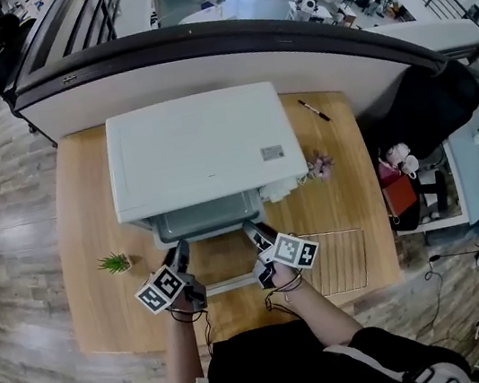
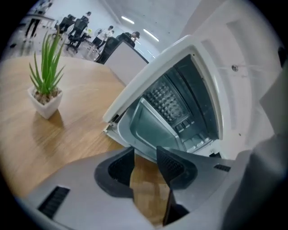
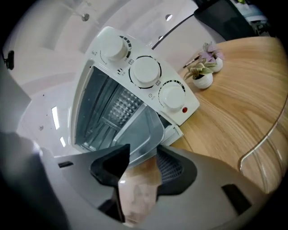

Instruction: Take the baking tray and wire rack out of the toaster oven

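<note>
White toaster oven (image 1: 200, 147), just the one, sits mid-surface in my head view. The surface (image 1: 87, 257) is wood, and the oven door is dropped open toward me. One baking tray (image 1: 207, 217) pokes out of the oven mouth, with its long axis running left to right and its front edge facing me. One wire rack (image 1: 337, 260) lies flat on the surface, right of the door. My left gripper (image 1: 180, 254) and right gripper (image 1: 253, 231) sit near the tray's two front corners. There's also one green plant (image 1: 115, 263) and one pen (image 1: 314, 110).

Left gripper view: the fingers (image 2: 168, 164) are a moderate way apart with nothing clamped. The tray's near rim is just past the tips, and wood shows in the gap.

Right gripper view: three knobs (image 3: 145, 71) on the oven, two little flower pots (image 3: 202, 78) beside it. The fingers here are apart too, with the tray's rounded corner right at the tips. I can't tell if it's touching.
</note>
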`<state>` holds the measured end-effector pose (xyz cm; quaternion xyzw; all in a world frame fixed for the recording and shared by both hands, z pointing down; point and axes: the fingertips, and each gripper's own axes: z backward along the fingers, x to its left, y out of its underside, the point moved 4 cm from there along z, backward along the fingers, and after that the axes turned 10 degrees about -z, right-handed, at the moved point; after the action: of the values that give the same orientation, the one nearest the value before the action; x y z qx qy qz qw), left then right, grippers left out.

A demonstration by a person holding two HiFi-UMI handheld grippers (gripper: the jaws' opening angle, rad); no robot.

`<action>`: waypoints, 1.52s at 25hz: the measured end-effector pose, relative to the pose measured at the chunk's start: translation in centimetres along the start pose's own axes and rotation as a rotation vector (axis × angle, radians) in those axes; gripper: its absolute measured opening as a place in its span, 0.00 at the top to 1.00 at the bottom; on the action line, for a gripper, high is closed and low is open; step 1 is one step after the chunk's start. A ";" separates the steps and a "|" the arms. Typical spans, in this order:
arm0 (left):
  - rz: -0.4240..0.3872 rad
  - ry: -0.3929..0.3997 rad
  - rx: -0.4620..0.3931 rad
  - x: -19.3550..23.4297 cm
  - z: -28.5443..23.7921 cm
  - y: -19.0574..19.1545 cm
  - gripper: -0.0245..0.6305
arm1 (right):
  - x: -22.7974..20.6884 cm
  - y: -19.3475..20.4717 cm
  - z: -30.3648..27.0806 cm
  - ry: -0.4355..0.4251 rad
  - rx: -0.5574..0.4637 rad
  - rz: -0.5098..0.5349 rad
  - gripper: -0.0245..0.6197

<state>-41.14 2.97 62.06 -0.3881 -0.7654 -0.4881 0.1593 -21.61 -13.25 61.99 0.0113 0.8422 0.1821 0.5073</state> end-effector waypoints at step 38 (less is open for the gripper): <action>-0.486 -0.090 0.174 2.1 2.0 -0.7 0.68 | -0.4 -0.4 0.9 0.239 0.237 0.587 0.66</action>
<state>-42.77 5.41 61.95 -0.1992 -0.8815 -0.4265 0.0362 -20.56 -13.47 61.82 0.2910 0.8717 0.2214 0.3262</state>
